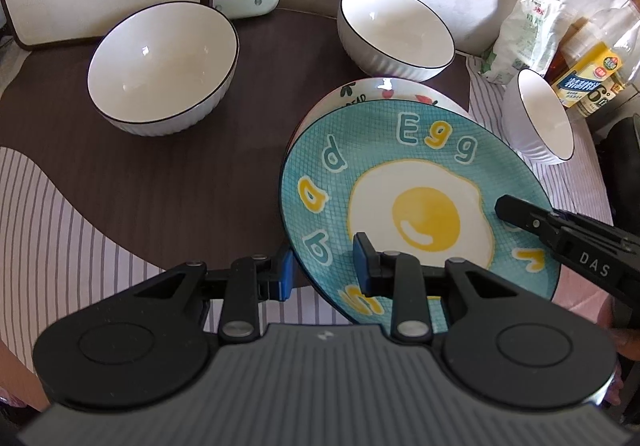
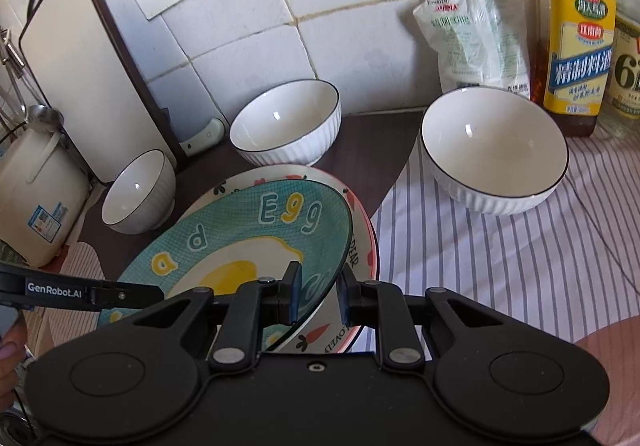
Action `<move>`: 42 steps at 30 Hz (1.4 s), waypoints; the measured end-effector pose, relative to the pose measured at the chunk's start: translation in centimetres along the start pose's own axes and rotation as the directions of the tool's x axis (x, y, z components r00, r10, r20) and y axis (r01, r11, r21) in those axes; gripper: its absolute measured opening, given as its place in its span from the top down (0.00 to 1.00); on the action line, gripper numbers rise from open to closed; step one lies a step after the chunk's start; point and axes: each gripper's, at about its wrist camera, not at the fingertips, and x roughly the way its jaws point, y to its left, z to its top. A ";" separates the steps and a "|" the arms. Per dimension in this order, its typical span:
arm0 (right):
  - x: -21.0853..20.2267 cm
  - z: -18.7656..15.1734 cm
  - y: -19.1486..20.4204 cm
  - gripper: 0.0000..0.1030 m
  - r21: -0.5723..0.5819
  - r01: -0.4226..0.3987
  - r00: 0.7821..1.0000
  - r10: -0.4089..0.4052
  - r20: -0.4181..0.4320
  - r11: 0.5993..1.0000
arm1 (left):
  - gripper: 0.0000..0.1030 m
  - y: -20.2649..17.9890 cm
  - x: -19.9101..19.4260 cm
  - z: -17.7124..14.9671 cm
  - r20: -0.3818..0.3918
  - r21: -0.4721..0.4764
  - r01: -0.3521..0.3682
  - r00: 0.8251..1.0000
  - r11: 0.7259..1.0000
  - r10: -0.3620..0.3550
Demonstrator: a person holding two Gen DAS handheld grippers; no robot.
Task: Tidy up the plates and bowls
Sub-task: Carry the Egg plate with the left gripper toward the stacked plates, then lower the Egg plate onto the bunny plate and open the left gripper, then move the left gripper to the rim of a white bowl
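Note:
A blue egg plate (image 1: 412, 181) (image 2: 256, 234) lies on a white patterned plate (image 1: 384, 89) (image 2: 360, 246). My left gripper (image 1: 325, 273) straddles the egg plate's near-left rim, jaws apart with a gap to the rim. My right gripper (image 2: 317, 294) (image 1: 516, 213) straddles its right rim, jaws also apart. Three white ribbed bowls stand around: a large one (image 1: 160, 65) (image 2: 138, 191), one at the back (image 1: 396, 33) (image 2: 286, 121), one to the right (image 1: 540, 117) (image 2: 494, 149).
A cutting board (image 2: 84, 73) leans on the tiled wall. A bag (image 2: 472, 33) and bottles (image 2: 576, 37) stand at the back right. A cream appliance (image 2: 36, 185) is at the left. A brown mat (image 1: 180, 173) lies over a striped cloth (image 2: 500, 266).

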 end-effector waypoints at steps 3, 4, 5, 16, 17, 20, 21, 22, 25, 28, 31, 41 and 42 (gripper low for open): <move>0.2 0.1 0.3 0.77 -0.013 0.014 1.000 -0.014 -0.007 1.000 | 0.73 0.0 0.0 0.1 -0.001 -0.002 -0.007 1.000 1.000 0.007; 0.2 0.2 0.3 0.77 -0.013 0.016 1.000 -0.016 -0.013 1.000 | 0.73 0.0 0.2 0.1 -0.008 -0.004 -0.009 1.000 1.000 0.009; 0.3 0.3 0.4 0.77 -0.014 0.024 0.999 -0.024 -0.027 1.000 | 0.73 -0.2 0.3 0.1 -0.015 -0.001 -0.018 1.000 1.000 0.018; 1.0 0.4 2.8 0.66 -0.146 0.146 0.987 -0.155 -0.049 0.978 | 0.73 -0.4 1.2 0.0 -0.034 -0.037 -0.065 0.997 0.997 0.064; 1.0 0.3 3.0 0.63 -0.163 0.150 0.986 -0.159 -0.047 0.975 | 0.73 -0.6 1.3 0.0 -0.033 -0.033 -0.071 0.997 0.997 0.070; 1.0 -0.1 3.9 0.58 -0.246 0.182 0.980 -0.197 -0.036 0.952 | 0.73 -0.7 1.3 -0.3 -0.021 -0.033 -0.077 0.997 0.996 0.076; 1.1 -0.2 4.1 0.58 -0.267 0.199 0.976 -0.215 -0.032 0.943 | 0.73 -0.7 1.3 -0.3 -0.019 -0.035 -0.076 0.997 0.996 0.075; 1.3 -0.3 4.1 0.58 -0.280 0.209 0.973 -0.226 -0.032 0.937 | 0.73 -0.6 1.3 -0.3 -0.019 -0.040 -0.074 0.997 0.997 0.073; 1.6 -0.7 3.5 0.61 -0.298 0.210 0.970 -0.237 -0.058 0.931 | 0.73 -0.2 1.0 -0.4 -0.024 -0.052 -0.055 0.998 0.997 0.054; 0.5 -1.1 3.4 0.61 -0.308 0.205 0.973 -0.228 -0.040 0.929 | 0.74 0.1 0.0 -0.6 -0.019 -0.059 -0.026 1.000 0.998 0.025; -1.5 -1.1 3.9 0.61 -0.313 0.198 0.977 -0.212 -0.013 0.929 | 0.74 0.1 -1.5 -1.0 -0.023 -0.037 -0.016 1.000 0.999 0.015; -7.6 0.5 9.1 0.56 -0.389 0.093 0.996 -0.078 0.053 0.917 | 0.55 1.0 -8.9 -2.0 0.029 0.048 -0.005 1.000 0.999 0.004; -7.9 0.7 9.7 0.55 -0.395 0.078 0.996 -0.060 0.060 0.915 | 0.52 1.3 -9.4 -2.1 0.031 0.049 -0.003 1.000 0.999 0.001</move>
